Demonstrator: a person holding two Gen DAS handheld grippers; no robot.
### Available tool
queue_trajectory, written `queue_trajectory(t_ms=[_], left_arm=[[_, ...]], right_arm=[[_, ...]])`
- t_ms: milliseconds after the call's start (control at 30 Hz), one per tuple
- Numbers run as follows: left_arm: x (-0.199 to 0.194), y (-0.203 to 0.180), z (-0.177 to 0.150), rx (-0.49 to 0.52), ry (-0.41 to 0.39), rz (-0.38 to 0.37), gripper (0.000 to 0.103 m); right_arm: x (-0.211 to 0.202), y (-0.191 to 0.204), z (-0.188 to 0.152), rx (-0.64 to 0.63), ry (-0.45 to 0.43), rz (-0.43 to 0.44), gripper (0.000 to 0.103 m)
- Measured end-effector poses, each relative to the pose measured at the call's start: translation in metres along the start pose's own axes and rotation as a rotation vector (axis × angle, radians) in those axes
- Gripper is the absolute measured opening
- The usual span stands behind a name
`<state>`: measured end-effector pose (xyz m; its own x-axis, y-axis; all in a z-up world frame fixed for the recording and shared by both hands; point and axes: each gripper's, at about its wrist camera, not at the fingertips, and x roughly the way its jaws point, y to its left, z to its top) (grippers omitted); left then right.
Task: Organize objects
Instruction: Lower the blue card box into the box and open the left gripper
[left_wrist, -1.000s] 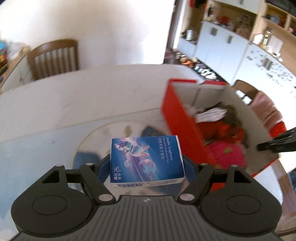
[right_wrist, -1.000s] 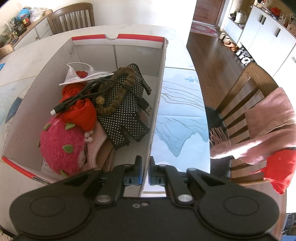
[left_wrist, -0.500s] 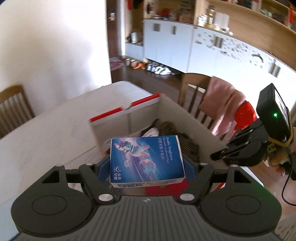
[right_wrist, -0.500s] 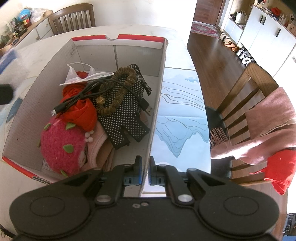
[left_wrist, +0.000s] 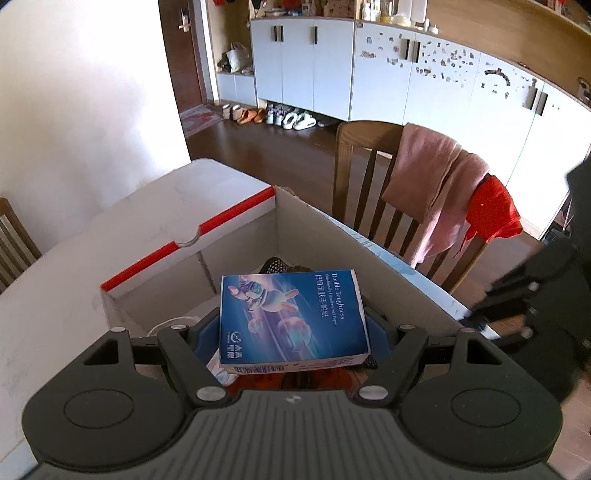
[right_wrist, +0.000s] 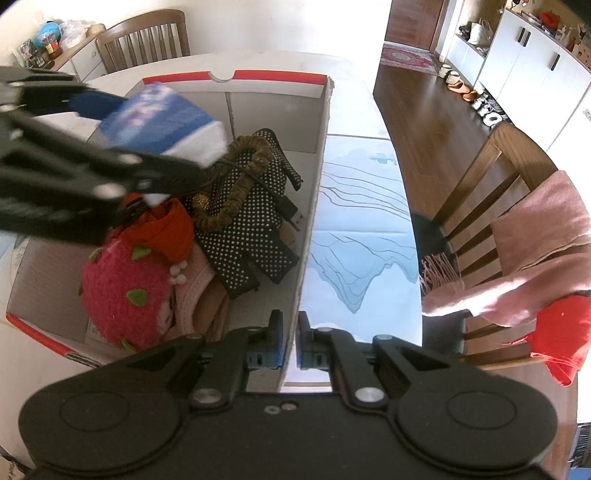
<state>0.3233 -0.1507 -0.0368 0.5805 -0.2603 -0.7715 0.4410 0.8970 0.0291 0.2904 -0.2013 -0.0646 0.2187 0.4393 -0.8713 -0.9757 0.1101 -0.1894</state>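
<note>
A: Item one, the left gripper?

B: It is grasping a blue packet between its pads, low in the centre of the left view. In the right view the same gripper is reaching in from the upper left, blurred, with the packet hanging over the open box.

A: Item two, the right gripper?

B: It is sitting at the bottom centre of its own view, clenched on the box's right wall, one finger inside the box and one outside. In the left view it is showing as a dark blur at the right edge.

A: The box itself?

B: Cardboard, red-trimmed rim, standing on a white table. A blue-patterned mat is lying just beside it, to the right in the right view.

A: Contents, as the right view is showing them?

B: Pink strawberry plush, lower left. Red cloth touching it above. Black dotted fabric in the centre, an olive scrunchie and a black cable lying on it. Pale pink fabric under the plush.

A: Surroundings?

B: A wooden chair at the right, a pink towel and a red cloth draped on it. A second chair upper left.
</note>
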Motion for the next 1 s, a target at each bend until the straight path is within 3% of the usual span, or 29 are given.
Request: queue_trajectory(t_ms=[533, 1000], left_arm=[[0.058, 0.012, 0.001, -0.043, 0.107, 0.009, 0.077], [0.047, 0.019, -0.009, -0.082, 0.094, -0.01, 0.078]], right_arm=[[0.0, -0.003, -0.001, -0.004, -0.002, 0.005, 0.006], [0.001, -0.004, -0.001, -0.012, -0.016, -0.002, 0.006]])
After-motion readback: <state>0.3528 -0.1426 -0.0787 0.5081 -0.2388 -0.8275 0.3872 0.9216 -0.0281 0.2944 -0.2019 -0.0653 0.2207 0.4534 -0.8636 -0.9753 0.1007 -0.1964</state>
